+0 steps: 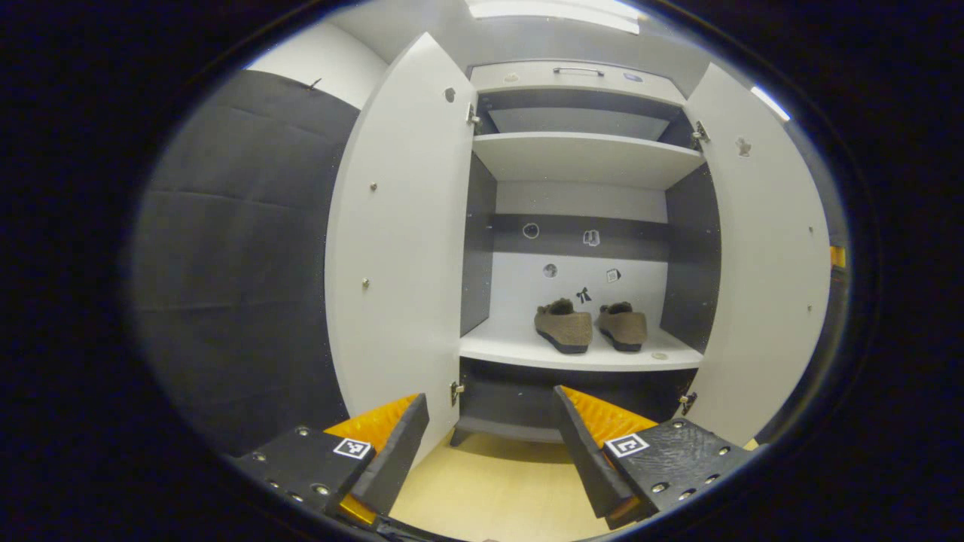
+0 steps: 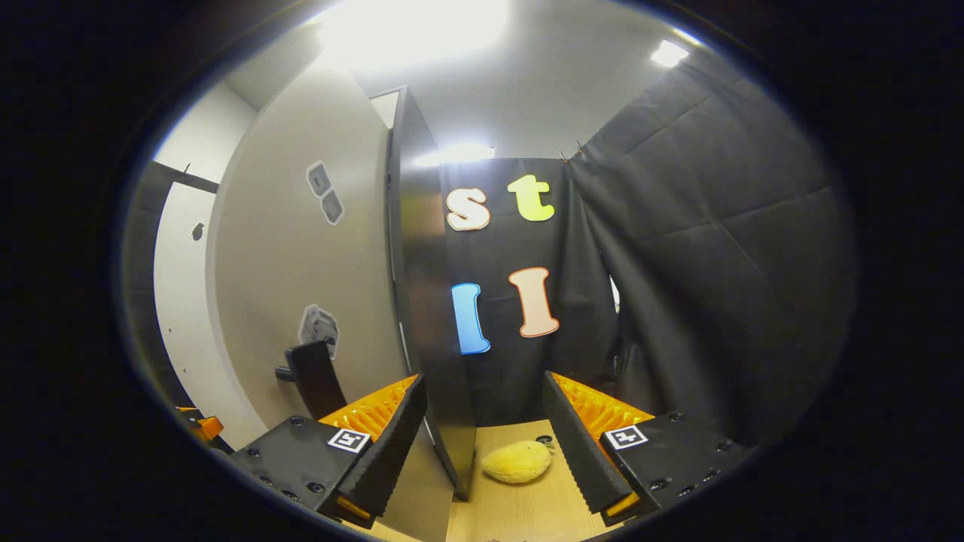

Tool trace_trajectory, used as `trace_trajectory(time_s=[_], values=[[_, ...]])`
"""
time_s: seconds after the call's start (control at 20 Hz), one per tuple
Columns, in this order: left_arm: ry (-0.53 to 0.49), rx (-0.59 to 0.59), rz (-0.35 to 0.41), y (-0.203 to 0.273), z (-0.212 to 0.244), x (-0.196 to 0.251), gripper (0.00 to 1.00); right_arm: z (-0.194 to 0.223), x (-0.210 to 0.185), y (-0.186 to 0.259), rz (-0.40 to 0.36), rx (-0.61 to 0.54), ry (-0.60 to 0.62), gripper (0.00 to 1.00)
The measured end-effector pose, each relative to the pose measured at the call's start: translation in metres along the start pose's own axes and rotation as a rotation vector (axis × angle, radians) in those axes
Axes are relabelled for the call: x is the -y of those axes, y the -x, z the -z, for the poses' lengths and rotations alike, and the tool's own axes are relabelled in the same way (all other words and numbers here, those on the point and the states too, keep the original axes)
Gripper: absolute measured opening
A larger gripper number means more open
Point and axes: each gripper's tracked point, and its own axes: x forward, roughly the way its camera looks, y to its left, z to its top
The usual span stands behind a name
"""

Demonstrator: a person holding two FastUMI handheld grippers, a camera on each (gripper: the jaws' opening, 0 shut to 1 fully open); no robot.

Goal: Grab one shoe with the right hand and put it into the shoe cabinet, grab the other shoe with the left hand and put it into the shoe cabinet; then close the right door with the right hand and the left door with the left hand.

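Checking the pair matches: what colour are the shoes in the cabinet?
Both shoes are brown with dark soles, clearest in the left gripper view.

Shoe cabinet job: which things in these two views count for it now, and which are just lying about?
For the job:
- two brown shoes, side by side on the lower shelf
- left door, open
- right door, open
- left gripper, open
- right gripper, open

Lying about:
- yellow plush toy on the floor
- upper shelf

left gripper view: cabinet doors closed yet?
No. Both the left door and the right door stand wide open, with the two shoes sitting side by side on the shelf.
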Motion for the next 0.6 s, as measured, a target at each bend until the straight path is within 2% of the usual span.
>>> trace_trajectory(time_s=[0.1, 0.3, 0.4, 0.45, 0.6], values=[[0.0, 0.004, 0.007, 0.001, -0.001, -0.002, 1.0, 0.0, -0.009, 0.005, -0.019, 0.001, 0.008, 0.97], [0.003, 0.023, 0.015, 0.001, -0.009, -0.008, 1.0, 0.0, -0.017, 0.005, 0.014, 0.023, 0.003, 0.96], [-0.012, 0.034, 0.019, 0.002, -0.013, -0.012, 0.96, 0.001, -0.024, 0.008, 0.017, 0.036, 0.001, 0.96], [-0.02, 0.04, 0.026, 0.004, -0.016, -0.014, 1.0, 0.002, -0.028, 0.008, 0.016, 0.035, -0.007, 0.96], [-0.026, 0.07, 0.015, 0.005, -0.023, -0.025, 1.0, 0.008, -0.045, 0.008, -0.004, 0.026, -0.038, 0.96]])
